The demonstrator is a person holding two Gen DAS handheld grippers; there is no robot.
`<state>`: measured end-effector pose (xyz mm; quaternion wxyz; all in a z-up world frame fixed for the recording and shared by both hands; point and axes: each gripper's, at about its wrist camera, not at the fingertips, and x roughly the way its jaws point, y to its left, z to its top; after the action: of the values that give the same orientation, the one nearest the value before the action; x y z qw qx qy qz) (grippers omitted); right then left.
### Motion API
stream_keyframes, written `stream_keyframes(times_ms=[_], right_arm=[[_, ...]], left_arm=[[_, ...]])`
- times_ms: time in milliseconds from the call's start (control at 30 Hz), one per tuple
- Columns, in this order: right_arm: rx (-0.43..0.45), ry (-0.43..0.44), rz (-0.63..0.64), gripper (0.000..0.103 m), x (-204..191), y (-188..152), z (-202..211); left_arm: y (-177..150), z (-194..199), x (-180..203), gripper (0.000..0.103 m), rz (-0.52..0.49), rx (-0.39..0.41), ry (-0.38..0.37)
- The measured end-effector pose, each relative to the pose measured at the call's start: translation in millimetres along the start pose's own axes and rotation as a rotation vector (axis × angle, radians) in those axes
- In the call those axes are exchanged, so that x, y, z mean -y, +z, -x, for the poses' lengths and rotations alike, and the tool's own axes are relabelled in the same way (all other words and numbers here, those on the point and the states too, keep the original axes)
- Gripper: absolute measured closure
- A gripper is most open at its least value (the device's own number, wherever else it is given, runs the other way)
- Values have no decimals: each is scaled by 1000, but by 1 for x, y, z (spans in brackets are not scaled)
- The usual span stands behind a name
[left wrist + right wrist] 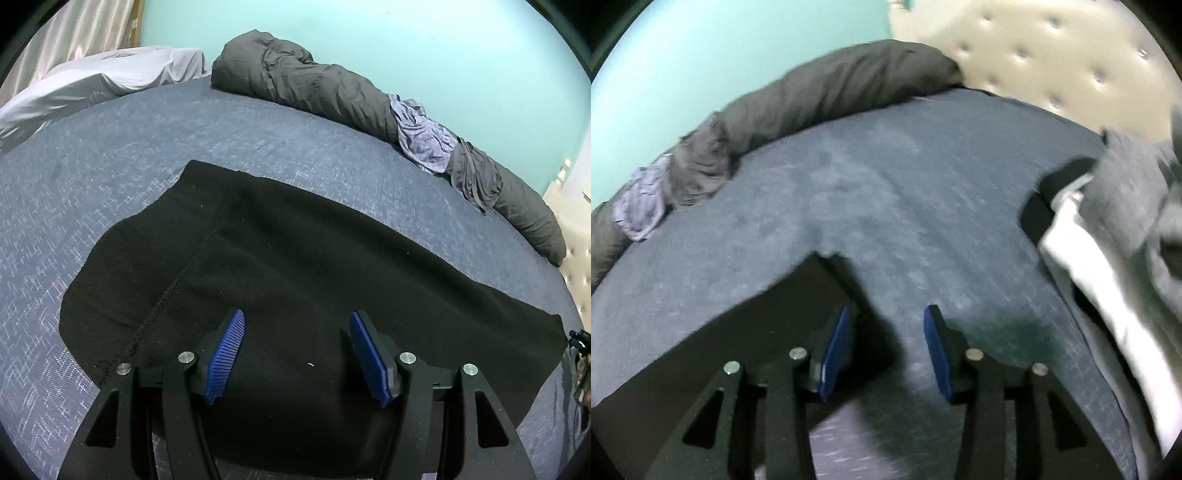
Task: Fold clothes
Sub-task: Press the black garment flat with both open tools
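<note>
On the blue woven bedspread (258,122), a black fleecy garment (295,258) lies spread flat, at least one layer doubled along a seam. The left gripper (297,354) hovers over its near edge and the right gripper (886,350) at its corner, both wide apart and empty. This fits either a fold just laid or one about to start; any next fold needs both grippers pinching one edge.

Your left gripper (297,354) was held with its jaws spread wide, blue ribbed pads (225,358) facing each other, nothing between them. Your right gripper (886,350) likewise stood parted and empty, its view motion-blurred.
</note>
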<state>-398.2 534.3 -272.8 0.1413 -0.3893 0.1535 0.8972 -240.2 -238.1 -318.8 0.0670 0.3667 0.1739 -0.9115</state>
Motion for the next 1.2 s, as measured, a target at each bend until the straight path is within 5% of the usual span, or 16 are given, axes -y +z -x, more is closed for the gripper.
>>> stream_keyframes(times_ms=[200,267,567,733,833,900,967,1200], right_arm=[[-66,161,149,59,-83,-14,1],[-107,215,197,46,-114,-23,-2],[-292,457,413,46,-252,-65,-17],[-338,374,590,46,-305,-97,-24],[-331,333,633,59,-323,-108,-26],[-298,301,626,90,-323,-108,-27],[-280,292,610,98,-321,-107,-26],[-159,295,576,101,-319,-96,-3]], left_arm=[[2,6,2,39,-10,3,-3],[2,6,1,39,-13,-1,-4],[-4,3,6,35,-45,-16,0],[-5,2,9,34,-49,-22,-14],[-5,2,7,34,-40,-24,-24],[-5,2,5,34,-38,-25,-28],[-6,1,4,34,-35,-29,-31],[-5,2,2,34,-19,-28,-39]])
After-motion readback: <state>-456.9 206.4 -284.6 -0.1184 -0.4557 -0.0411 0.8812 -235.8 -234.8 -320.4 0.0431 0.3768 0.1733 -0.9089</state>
